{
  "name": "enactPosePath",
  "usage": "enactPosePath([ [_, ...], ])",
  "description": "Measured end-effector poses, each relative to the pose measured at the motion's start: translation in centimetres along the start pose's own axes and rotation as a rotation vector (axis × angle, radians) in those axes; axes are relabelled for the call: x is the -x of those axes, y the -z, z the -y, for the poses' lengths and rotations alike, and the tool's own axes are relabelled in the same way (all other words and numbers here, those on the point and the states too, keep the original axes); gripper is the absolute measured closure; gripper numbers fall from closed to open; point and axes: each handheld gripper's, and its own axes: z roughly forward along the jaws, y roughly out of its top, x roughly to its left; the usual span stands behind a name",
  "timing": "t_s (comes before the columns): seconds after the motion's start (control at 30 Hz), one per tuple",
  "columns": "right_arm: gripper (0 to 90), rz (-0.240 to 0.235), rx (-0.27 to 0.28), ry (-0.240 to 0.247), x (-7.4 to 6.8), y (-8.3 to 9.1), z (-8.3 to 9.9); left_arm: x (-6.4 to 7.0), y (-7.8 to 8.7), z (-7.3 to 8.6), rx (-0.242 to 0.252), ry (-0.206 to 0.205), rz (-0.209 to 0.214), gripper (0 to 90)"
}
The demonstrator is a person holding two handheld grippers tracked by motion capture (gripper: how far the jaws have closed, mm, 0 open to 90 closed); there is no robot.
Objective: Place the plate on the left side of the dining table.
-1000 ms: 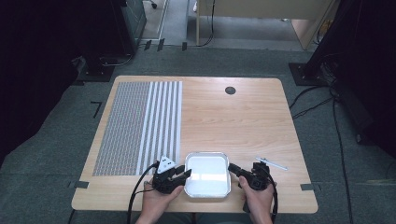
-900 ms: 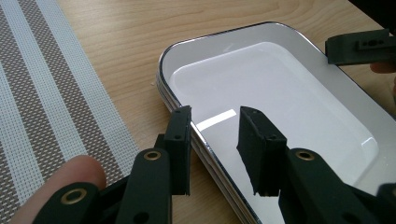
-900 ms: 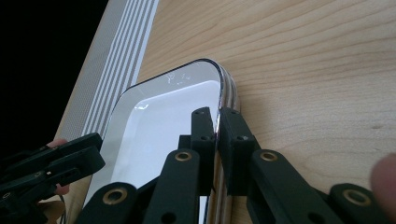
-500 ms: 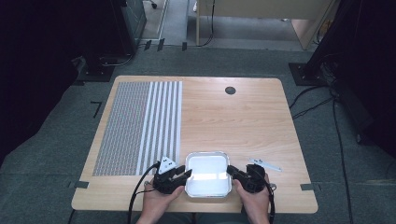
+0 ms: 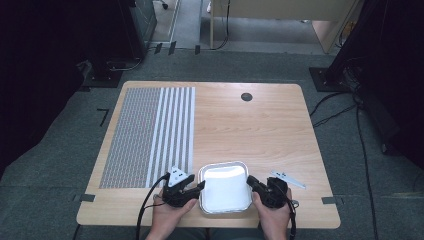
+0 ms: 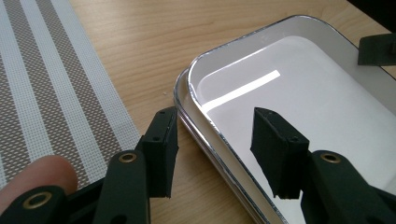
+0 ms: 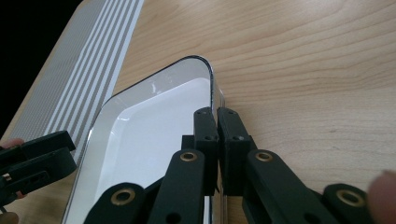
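My right hand-held gripper (image 7: 217, 126) is pinched tight on the 3 o'clock rim of the white tray (image 5: 223, 188). My left hand-held gripper (image 6: 219, 154) gapes wide, straddling the 9 o'clock rim. The tray sits at the counter's (image 5: 260, 125) 6 o'clock edge, beside the striped mat (image 5: 150, 135).

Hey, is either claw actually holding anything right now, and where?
The right claw pinches the white tray by its right rim. The left claw straddles the left rim, open.

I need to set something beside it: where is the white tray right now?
In the high view the white tray sits at the table's near edge, between the left tool and right tool, just right of the striped mat.
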Motion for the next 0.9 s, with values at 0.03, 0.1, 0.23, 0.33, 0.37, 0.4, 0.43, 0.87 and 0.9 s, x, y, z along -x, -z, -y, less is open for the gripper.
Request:
enactPosePath([
  [0.03, 88.5, 0.000, 0.000, 0.000, 0.0, 0.0, 0.0, 0.0, 0.0, 0.0, 0.000, 0.000, 0.000, 51.2],
  [0.1, 88.4, 0.000, 0.007, -0.006, 0.1, 0.3, -0.1, 0.1, 0.2, -0.1, 0.008, 0.001, 0.001, 51.3],
  [0.23, 88.0, 0.019, 0.023, -0.008, 0.8, 1.2, -0.3, 0.4, 0.3, -0.2, 0.013, -0.002, 0.014, 51.5],
  [0.33, 84.0, 0.026, 0.015, 0.006, 1.3, 1.5, -0.3, 0.9, 0.1, -0.3, 0.007, -0.009, 0.028, 52.1],
  [0.37, 78.9, 0.020, 0.025, 0.019, 1.6, 1.9, -0.3, 1.0, 0.1, -0.4, 0.005, -0.012, 0.032, 52.9],
  [0.4, 77.6, 0.021, 0.031, 0.031, 1.6, 2.1, -0.3, 1.1, 0.0, -0.5, 0.003, -0.014, 0.035, 53.2],
  [0.43, 77.2, 0.024, 0.036, 0.041, 1.7, 2.3, -0.3, 1.2, -0.1, -0.5, -0.001, -0.014, 0.041, 53.6],
  [0.87, 76.0, 0.104, -0.030, 0.199, 0.4, 1.0, 0.4, 2.6, -1.9, -0.1, -0.089, -0.029, 0.050, 55.5],
  [0.9, 77.3, 0.105, -0.034, 0.197, 0.4, 1.0, 0.5, 2.6, -1.9, -0.1, -0.089, -0.029, 0.050, 55.6],
])
